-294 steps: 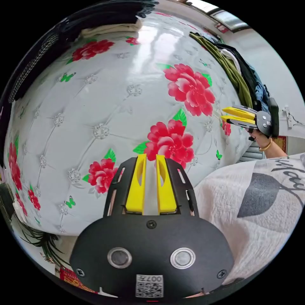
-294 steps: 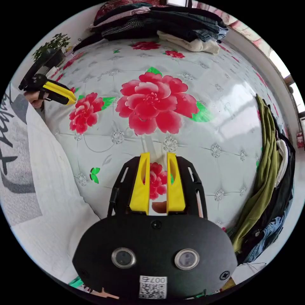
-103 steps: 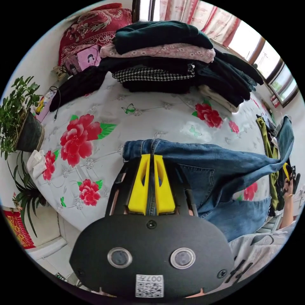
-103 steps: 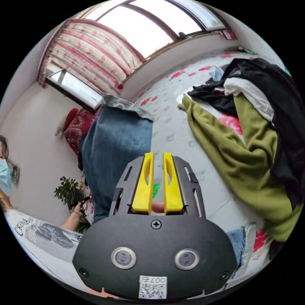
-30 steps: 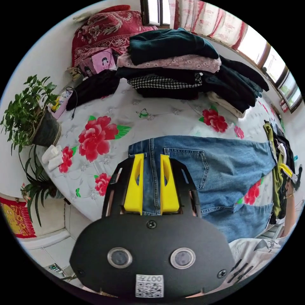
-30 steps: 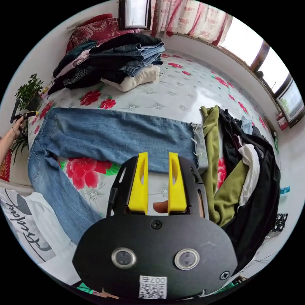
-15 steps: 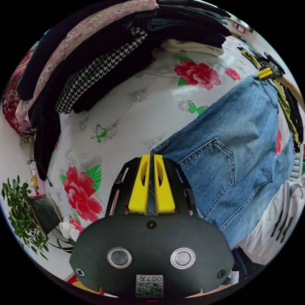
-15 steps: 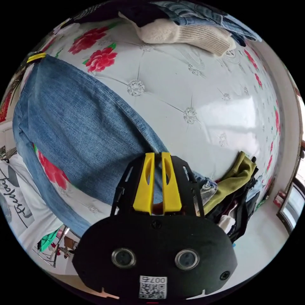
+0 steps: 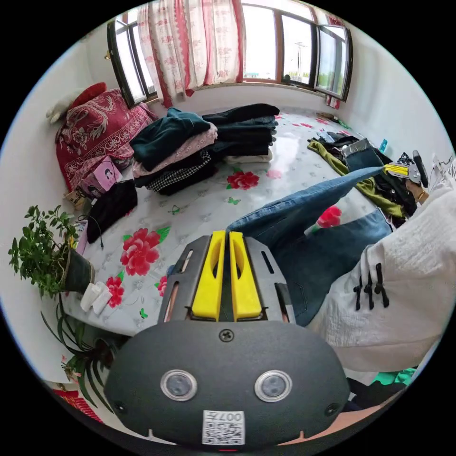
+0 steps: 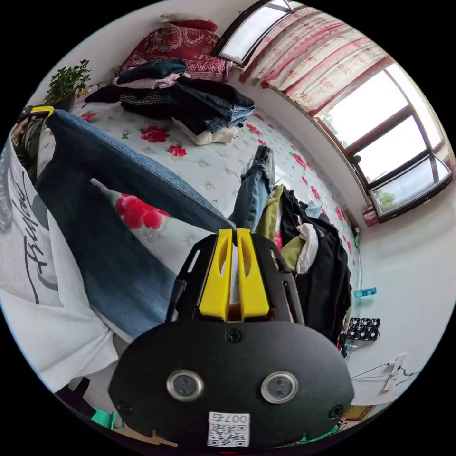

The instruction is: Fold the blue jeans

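Left gripper (image 9: 227, 242): at the lower centre of the left gripper view we see our yellow jaws pressed together on the blue jeans (image 9: 304, 213); this gripper also shows at the far left edge of the right gripper view (image 10: 40, 112), at the end of the denim.
Right gripper (image 10: 234, 240): jaws nearly together, pinching the jeans' edge at the frame's centre; it also appears at the right of the left gripper view (image 9: 396, 169).
Blue jeans: stretched between our two grippers, lifted off the bed (image 9: 199, 209), one leg hanging down by our white shirt (image 9: 408, 275).
Folded clothes (image 9: 199, 142): stacked on the bed, upper centre.
Unfolded heap (image 10: 313, 256): right of centre in the right gripper view.
Potted plant (image 9: 45, 256): left edge.
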A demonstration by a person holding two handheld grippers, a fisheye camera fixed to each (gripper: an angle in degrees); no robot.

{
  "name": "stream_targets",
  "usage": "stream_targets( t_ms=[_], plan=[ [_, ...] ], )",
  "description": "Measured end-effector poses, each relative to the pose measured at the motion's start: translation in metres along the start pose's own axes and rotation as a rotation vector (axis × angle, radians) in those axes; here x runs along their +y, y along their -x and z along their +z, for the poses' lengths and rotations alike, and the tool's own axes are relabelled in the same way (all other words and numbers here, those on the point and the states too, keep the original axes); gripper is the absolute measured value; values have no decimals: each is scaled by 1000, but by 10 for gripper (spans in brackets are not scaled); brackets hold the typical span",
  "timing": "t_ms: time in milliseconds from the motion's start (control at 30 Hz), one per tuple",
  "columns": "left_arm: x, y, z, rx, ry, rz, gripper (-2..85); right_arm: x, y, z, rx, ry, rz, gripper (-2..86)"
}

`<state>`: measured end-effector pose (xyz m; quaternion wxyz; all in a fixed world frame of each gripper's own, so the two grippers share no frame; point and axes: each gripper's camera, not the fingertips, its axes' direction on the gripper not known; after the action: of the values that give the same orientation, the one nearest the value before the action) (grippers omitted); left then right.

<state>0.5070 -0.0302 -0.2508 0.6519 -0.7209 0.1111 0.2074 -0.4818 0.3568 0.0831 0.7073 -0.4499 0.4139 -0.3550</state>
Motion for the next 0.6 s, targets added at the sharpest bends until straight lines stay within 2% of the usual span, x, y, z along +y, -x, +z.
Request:
stream_targets(
  t_ms=[133, 233, 267, 300, 467, 600],
  plan=[
    [67, -24, 9, 71, 113, -40, -2, 99, 47, 2, -143, 182, 155, 10],
    [144, -16, 66, 185, 356, -250, 7, 154, 82, 51, -354, 412, 276, 30],
    [153, -13, 70, 189, 375, -291, 8, 165, 91, 62, -395, 472, 317, 40],
    [167, -6, 70, 195, 365, -372, 4, 169, 93, 62, -405, 475, 336, 45],
    [199, 30, 38, 143, 180, -653, 30, 170, 61, 18, -354, 197, 528, 82],
    [209, 55, 51, 221, 139, -790, 73, 139, 64, 28, -325, 126, 462, 97]
  ],
)
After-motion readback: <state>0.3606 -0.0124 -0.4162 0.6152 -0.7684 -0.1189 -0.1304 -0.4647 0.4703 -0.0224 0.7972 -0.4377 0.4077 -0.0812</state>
